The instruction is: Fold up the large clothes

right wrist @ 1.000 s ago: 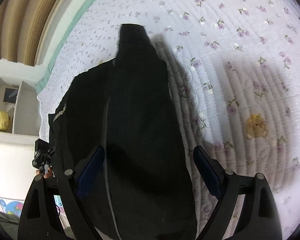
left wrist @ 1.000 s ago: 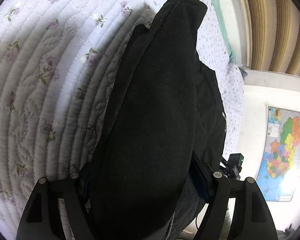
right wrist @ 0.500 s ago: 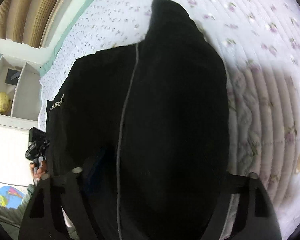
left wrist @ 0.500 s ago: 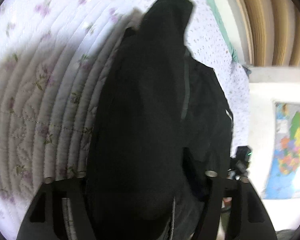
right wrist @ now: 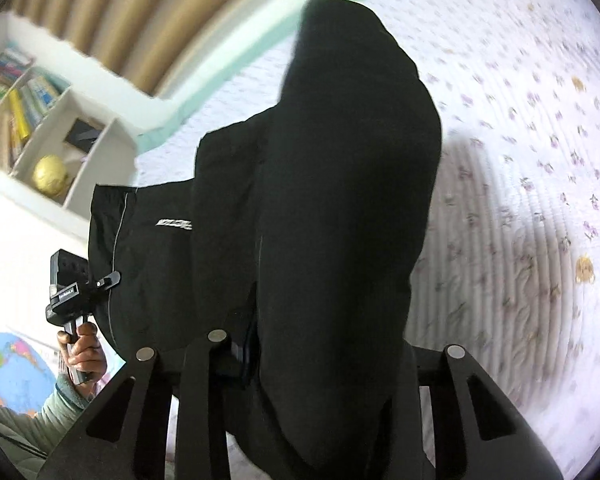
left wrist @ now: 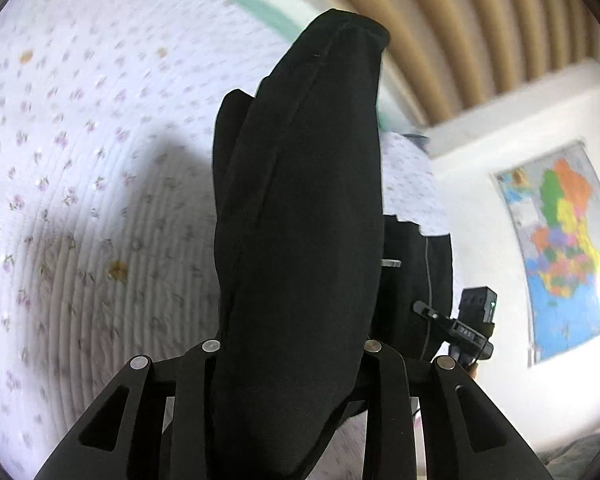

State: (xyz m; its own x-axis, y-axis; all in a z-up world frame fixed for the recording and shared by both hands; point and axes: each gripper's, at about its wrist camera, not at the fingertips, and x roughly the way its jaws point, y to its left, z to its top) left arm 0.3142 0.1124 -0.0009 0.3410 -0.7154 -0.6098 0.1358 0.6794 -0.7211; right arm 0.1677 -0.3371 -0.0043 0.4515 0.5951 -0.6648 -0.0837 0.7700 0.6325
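Observation:
A black garment (left wrist: 300,216) hangs lifted above the quilted floral bedspread (left wrist: 80,184). My left gripper (left wrist: 290,344) is shut on one end of it; the cloth bulges between the fingers and hides the tips. My right gripper (right wrist: 320,344) is shut on the other end of the same black garment (right wrist: 340,200), which carries a small white logo (right wrist: 174,223) and a thin grey seam. Each gripper shows in the other's view: the right one (left wrist: 466,332) past the cloth, the left one (right wrist: 76,292) in a hand at the left.
The bedspread (right wrist: 540,160) has a mint green edge (right wrist: 260,44) against beige curtains (left wrist: 480,20). A white shelf (right wrist: 52,128) with books and a gold ball stands at the left. A coloured map (left wrist: 560,248) hangs on the white wall.
Both grippers have closed on the garment and raised it off the bed. The views have tilted up toward the curtains and wall, and the cloth now hangs in the air.

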